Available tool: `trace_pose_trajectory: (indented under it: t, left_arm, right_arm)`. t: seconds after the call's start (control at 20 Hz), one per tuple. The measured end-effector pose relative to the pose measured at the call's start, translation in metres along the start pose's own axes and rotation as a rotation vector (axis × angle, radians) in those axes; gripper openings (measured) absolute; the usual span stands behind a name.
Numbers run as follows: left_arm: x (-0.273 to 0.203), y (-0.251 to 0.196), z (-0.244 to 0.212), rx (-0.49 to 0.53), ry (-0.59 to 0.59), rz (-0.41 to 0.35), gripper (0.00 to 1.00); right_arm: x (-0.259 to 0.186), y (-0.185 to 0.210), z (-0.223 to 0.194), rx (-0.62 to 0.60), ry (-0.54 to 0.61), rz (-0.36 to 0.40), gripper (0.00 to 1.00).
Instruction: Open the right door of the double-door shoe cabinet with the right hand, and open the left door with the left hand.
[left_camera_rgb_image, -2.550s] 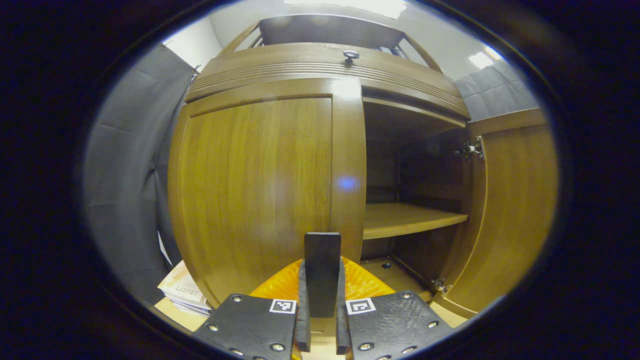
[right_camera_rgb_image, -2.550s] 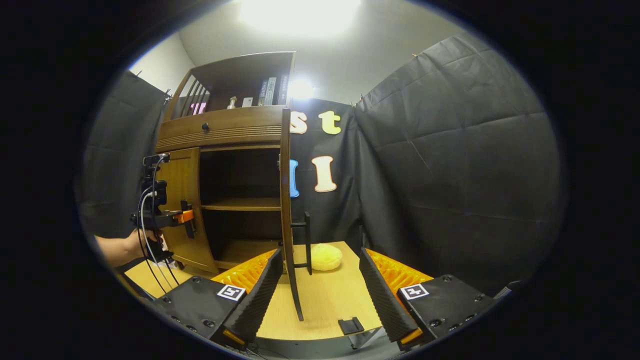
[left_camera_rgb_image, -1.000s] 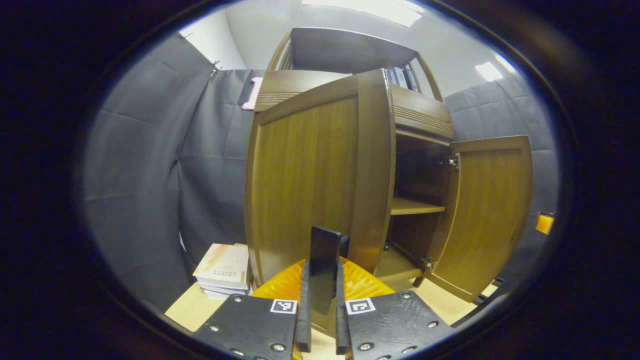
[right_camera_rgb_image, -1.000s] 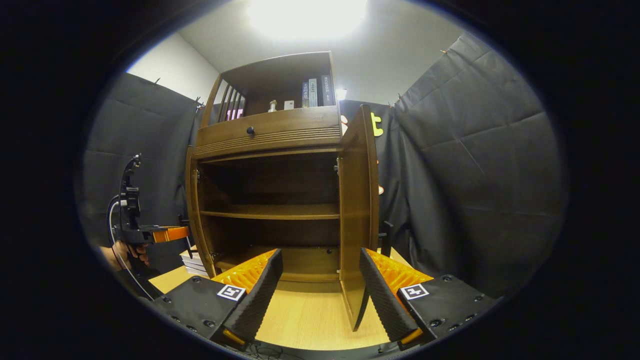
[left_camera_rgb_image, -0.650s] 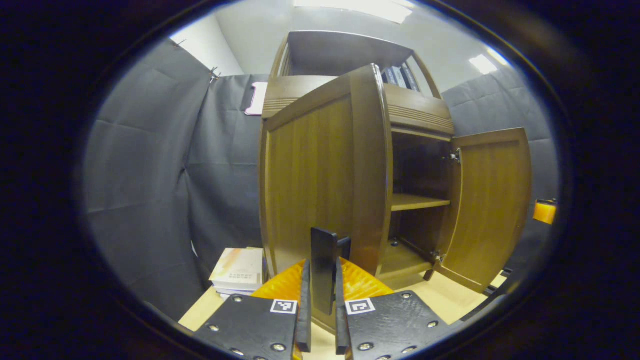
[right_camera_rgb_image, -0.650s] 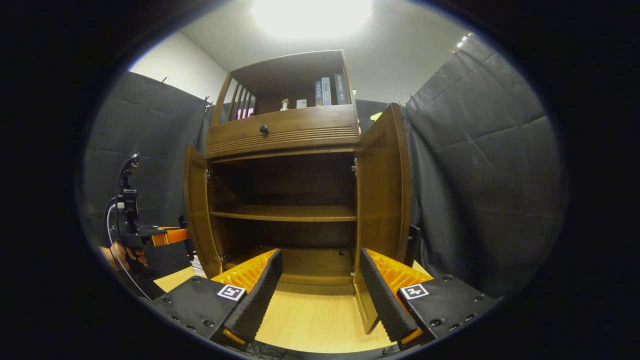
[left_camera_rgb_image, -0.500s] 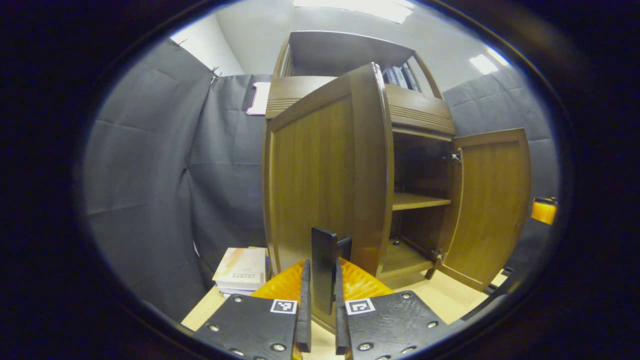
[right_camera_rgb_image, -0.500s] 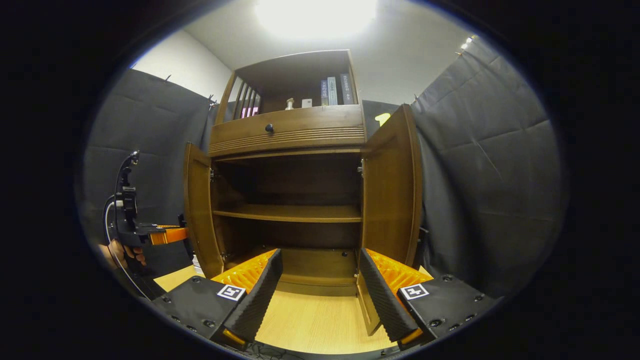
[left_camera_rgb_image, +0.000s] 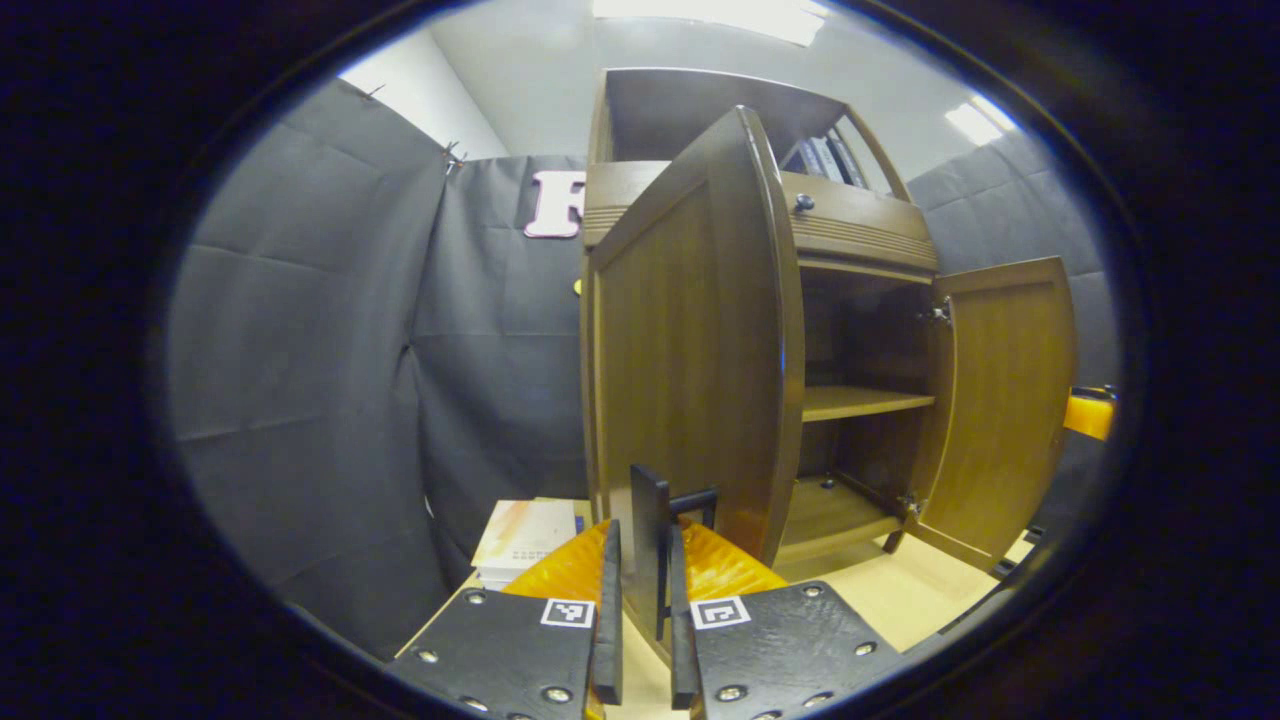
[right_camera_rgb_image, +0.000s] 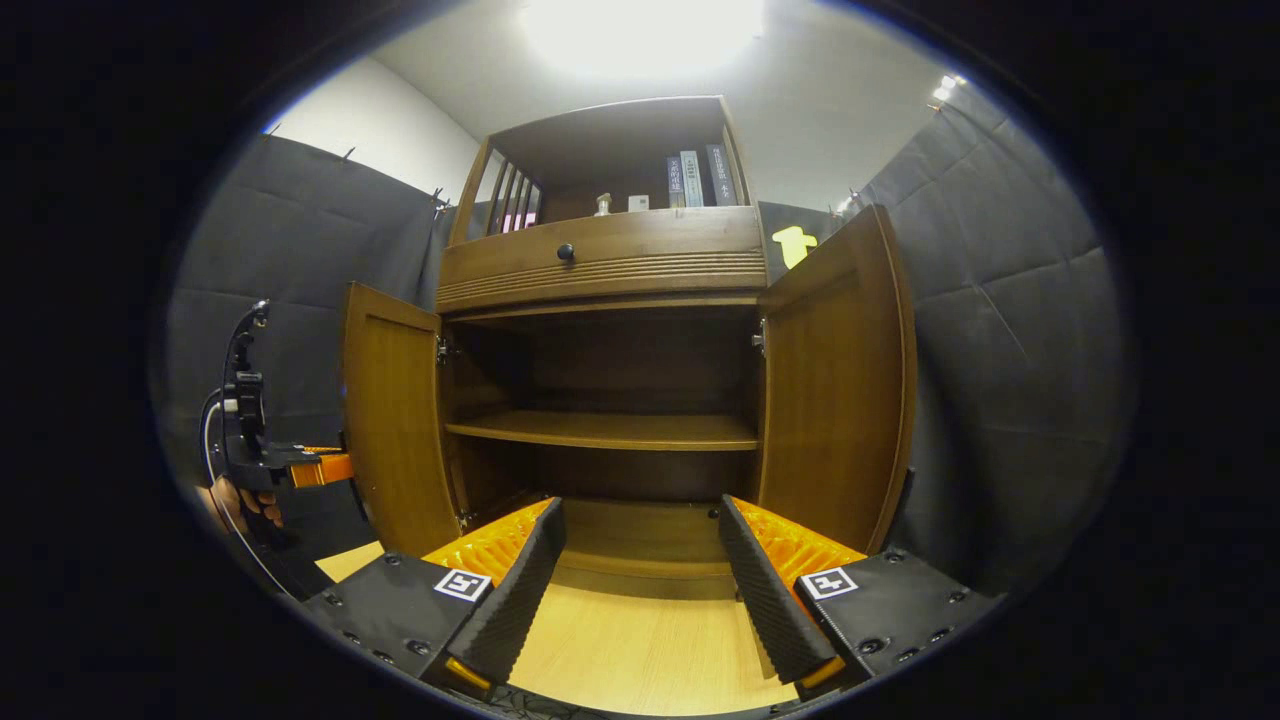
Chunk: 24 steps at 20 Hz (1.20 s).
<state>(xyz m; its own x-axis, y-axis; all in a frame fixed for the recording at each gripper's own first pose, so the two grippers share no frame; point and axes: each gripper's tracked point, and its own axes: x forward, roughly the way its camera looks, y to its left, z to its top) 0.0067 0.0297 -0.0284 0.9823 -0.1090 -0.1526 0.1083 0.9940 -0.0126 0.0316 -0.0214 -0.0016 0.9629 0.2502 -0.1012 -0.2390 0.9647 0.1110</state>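
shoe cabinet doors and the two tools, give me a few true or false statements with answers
1. Both cabinet doors stand open. True.
2. The left tool is shut on the left door's handle. True.
3. The right tool grips the right door. False: it is open and holds nothing, clear of the door.
4. Shoes sit on the inner shelf. False: the shelf is bare.
5. Books lie beside the cabinet, behind the left door. True.
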Motion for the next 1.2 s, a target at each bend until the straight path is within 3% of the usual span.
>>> trace_pose_trajectory:
  t: [0.05, 0.1, 0.15, 0.55, 0.8, 0.85, 0.95, 1.0, 1.05, 1.2]
  left_arm:
    - [0.006, 0.004, -0.004, 0.005, 0.011, 0.003, 0.22]
    - [-0.001, 0.007, -0.004, 0.007, 0.008, 0.012, 0.20]
    - [0.000, 0.009, -0.002, 0.010, 0.005, 0.017, 0.19]
    - [0.001, 0.023, -0.001, 0.031, -0.007, 0.049, 0.17]
    - [0.001, 0.033, -0.001, -0.001, -0.013, 0.071, 0.17]
    - [0.002, 0.030, 0.000, -0.001, -0.015, 0.067, 0.17]
    - [0.002, 0.031, -0.001, 0.010, -0.018, 0.056, 0.19]
    - [-0.001, 0.036, -0.002, 0.011, -0.016, 0.059, 0.21]
    - [-0.004, 0.039, 0.000, 0.007, -0.016, 0.076, 0.19]
    - [-0.007, 0.052, 0.008, 0.022, -0.049, 0.157, 0.18]
  right_arm:
    - [0.003, 0.003, -0.001, 0.003, 0.001, 0.003, 0.96]
    - [0.006, 0.006, -0.002, 0.006, 0.003, 0.008, 0.92]
    - [0.009, 0.009, -0.002, 0.011, 0.002, 0.013, 0.96]
    - [0.023, 0.037, -0.009, 0.009, 0.010, 0.039, 0.92]
    - [0.021, 0.040, -0.010, 0.019, 0.005, 0.001, 0.92]
    - [0.018, 0.040, -0.013, 0.019, 0.005, -0.009, 0.96]
    - [0.014, 0.037, -0.016, 0.007, 0.006, -0.030, 0.92]
    - [0.011, 0.036, -0.016, 0.003, 0.002, -0.040, 0.96]
    - [0.007, 0.035, -0.014, 0.003, -0.005, -0.045, 0.92]
    - [-0.002, 0.024, -0.007, 0.001, -0.031, -0.061, 0.92]
